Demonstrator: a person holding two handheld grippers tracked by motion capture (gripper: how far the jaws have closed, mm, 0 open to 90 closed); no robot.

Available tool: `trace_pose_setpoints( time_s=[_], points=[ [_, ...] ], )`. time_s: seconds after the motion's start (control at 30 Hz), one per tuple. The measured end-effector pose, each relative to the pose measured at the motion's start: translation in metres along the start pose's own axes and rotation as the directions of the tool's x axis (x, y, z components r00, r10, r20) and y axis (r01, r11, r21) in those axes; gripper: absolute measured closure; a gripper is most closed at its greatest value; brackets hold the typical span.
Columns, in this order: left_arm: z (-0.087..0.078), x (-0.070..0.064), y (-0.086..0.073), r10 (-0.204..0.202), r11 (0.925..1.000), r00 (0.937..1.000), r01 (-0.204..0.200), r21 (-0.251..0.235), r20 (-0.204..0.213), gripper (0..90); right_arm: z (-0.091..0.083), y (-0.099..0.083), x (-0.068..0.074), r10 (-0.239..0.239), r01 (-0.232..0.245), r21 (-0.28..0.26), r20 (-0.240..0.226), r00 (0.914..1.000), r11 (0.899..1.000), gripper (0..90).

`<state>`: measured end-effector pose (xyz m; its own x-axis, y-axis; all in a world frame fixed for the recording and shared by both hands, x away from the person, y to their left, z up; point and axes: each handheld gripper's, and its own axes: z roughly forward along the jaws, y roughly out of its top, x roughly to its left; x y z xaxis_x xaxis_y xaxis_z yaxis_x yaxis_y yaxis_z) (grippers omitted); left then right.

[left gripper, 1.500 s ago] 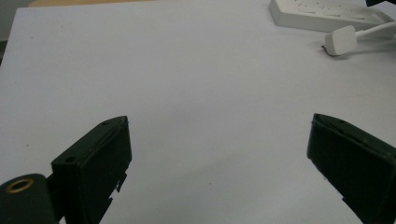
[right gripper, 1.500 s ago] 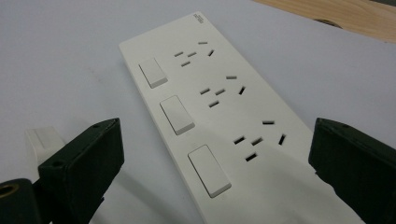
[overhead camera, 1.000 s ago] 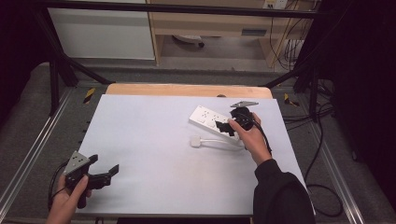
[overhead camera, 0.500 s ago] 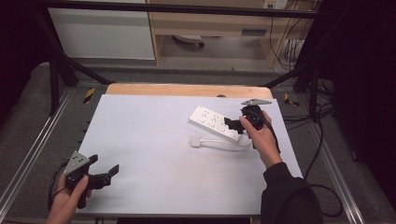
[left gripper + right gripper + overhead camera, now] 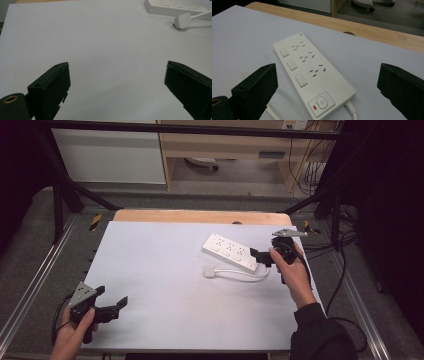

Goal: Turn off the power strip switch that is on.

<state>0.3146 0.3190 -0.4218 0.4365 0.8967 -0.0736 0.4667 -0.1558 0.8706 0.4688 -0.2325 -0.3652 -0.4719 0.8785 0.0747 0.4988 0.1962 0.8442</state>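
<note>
My right gripper (image 5: pixel 256 254), jaws apart, faces the power strip's (image 5: pixel 312 75) switch end (long axis running away).

A white power strip (image 5: pixel 312 75) is seen at about two o'clock on the pale grey-white table cover (image 5: pixel 165 270). Rows of small dark socket slots, three plain white switches and a power button beside a small red mark are carried on its face. Its cable (image 5: pixel 240 273) and plug (image 5: pixel 209 271) are white as well. A light wood strip (image 5: pixel 200 216) is shown at twelve o'clock. Both the left gripper (image 5: pixel 111 304) and the right gripper (image 5: pixel 257 255) are black, each topped by a grey plate.
</note>
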Motion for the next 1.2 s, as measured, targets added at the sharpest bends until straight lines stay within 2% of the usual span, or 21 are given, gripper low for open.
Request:
trace_pose_setpoints(
  time_s=[0.37, 0.77, 1.2],
  points=[
    [0.001, 0.000, 0.000, 0.001, 1.0000, 1.0000, -0.001, 0.004, 0.003, 6.4, -0.027, -0.019, -0.008, 0.015, -0.016, -0.040, -0.024, 0.9996, 0.999, 4.1],
    [0.001, 0.000, 0.000, 0.005, 1.0000, 1.0000, -0.005, 0.005, 0.000, 6.4, -0.046, -0.040, -0.012, 0.014, -0.013, -0.067, 0.012, 0.9998, 0.998, 3.0],
    [0.000, -0.001, 0.000, 0.004, 1.0000, 1.0000, -0.004, 0.007, 0.000, 6.3, -0.063, -0.062, -0.018, 0.039, -0.036, -0.089, 0.033, 0.9987, 0.995, 3.0]
  ],
)
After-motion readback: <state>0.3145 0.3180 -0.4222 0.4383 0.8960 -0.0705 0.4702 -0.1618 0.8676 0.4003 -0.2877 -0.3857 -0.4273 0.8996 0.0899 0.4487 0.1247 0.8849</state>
